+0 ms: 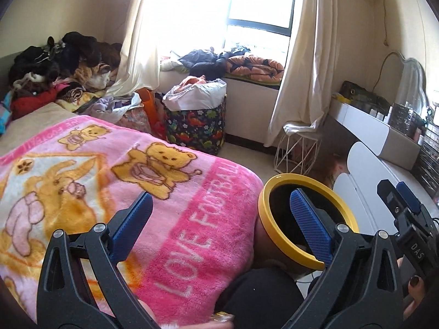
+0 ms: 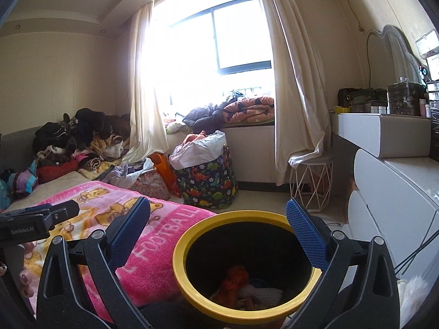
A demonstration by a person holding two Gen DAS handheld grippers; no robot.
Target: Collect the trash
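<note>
Both tongs wide, holding nothing.
The bin [image 2: 247, 263] sits low in the middle, right tongs [image 2: 218, 219] above it, left tongs [image 1: 219, 208] over the bed [image 1: 109, 170], ready for trash.

pink blanket [image 1: 115, 181] with teddy bears and "love football" lettering spreads over the bed, front left. behind it, a dark heap of clothes [image 1: 60, 60] piles up against the corner wall. on the floor by the bed's far end stands a dinosaur-print bag [image 2: 210, 183], stuffed with pale fabric, an orange bag [image 2: 162, 168] just beside it. bright window [image 2: 208, 38] at the back, cream curtains [image 2: 296, 87] hanging either side. on the sill, an orange quilt [image 2: 249, 109] and a dark jacket [image 2: 204, 119] touching it. a white wire stool [image 2: 311, 183] sits under the right curtain. right side, a white dresser [image 2: 395, 192], a wavy mirror [image 2: 389, 57] above, clear organizers [image 2: 403, 98] on top.
</note>
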